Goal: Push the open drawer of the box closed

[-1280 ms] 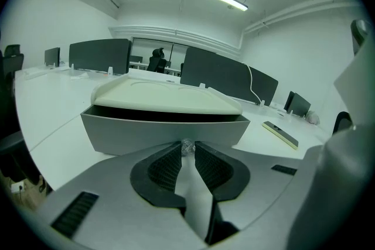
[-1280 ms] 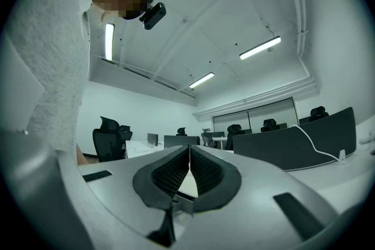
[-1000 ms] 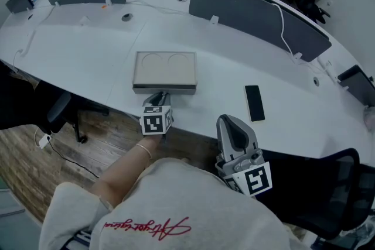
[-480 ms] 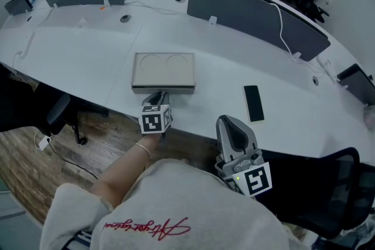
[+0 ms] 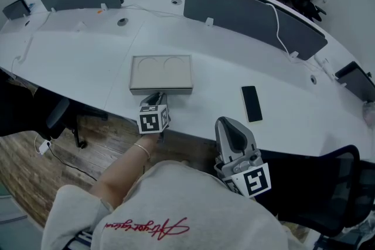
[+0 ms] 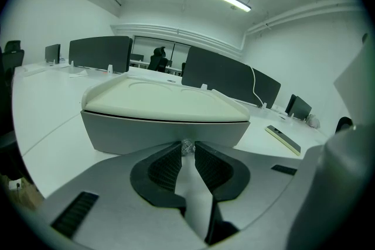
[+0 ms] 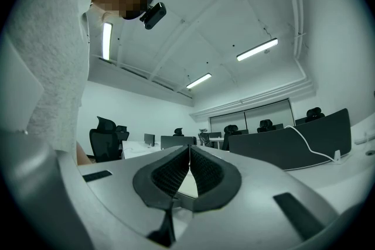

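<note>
1. At the lower middle of the left gripper view, the left gripper's (image 6: pixel 186 148) fingers (image 6: pixel 166 165) pinch a small knob (image 6: pixel 186 144) on the grey drawer front (image 6: pixel 135 133).
2. That drawer front sits flush under the beige top of the box (image 5: pixel 161 70), which stands mid-frame in the head view, near the tabletop's (image 5: pixel 88 70) front edge.
3. At the lower right, the right gripper (image 5: pixel 228 123) hangs off the tabletop, its fingers pressed together on nothing.
4. A dark phone (image 5: pixel 251 103) lies right of the box, well apart.

A flat black rectangular phone (image 5: pixel 252 103) lies on the curved white desk (image 5: pixel 88 70), near dark grey divider panels (image 5: pixel 252 17).
</note>
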`<state>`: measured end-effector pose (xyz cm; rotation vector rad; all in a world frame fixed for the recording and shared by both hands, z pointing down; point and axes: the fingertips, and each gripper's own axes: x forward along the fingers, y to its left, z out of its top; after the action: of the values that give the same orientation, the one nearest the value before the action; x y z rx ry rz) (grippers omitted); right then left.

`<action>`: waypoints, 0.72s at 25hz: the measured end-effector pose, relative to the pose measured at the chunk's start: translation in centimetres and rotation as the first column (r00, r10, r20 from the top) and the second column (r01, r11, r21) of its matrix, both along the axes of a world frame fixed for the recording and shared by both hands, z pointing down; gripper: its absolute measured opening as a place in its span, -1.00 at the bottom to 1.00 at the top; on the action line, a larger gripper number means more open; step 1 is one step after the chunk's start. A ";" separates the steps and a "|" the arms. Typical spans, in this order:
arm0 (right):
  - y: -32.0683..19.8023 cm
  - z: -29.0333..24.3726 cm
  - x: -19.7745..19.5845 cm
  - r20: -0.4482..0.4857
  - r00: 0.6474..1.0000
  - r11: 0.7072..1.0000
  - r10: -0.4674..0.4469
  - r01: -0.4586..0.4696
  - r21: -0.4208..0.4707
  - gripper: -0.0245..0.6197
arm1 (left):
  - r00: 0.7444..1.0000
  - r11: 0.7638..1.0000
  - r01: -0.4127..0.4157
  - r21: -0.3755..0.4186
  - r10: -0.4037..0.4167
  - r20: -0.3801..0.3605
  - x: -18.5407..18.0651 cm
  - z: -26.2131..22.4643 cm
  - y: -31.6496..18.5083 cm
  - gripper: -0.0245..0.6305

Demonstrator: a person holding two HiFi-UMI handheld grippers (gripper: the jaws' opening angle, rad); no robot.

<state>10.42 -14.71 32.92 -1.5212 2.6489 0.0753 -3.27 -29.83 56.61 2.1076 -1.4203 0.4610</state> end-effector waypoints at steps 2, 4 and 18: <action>0.0 0.0 0.1 0.001 1.000 1.000 0.004 -0.004 0.000 -0.87 | 1.000 1.000 -0.003 -0.001 0.003 -0.002 0.0 0.0 -0.2 -0.67; 0.1 0.1 0.2 0.001 1.000 1.000 0.008 -0.008 0.000 -0.87 | 1.000 1.000 -0.005 -0.001 0.005 0.000 0.0 0.1 -0.3 -0.67; 0.2 0.2 0.0 0.004 1.000 1.000 -0.009 0.009 0.003 -0.87 | 0.998 1.000 -0.008 0.007 0.009 -0.056 0.4 -0.3 1.4 -0.38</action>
<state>10.41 -14.53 33.14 -1.5066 2.6505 0.0756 -2.92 -28.48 56.27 2.1159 -1.3834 0.3980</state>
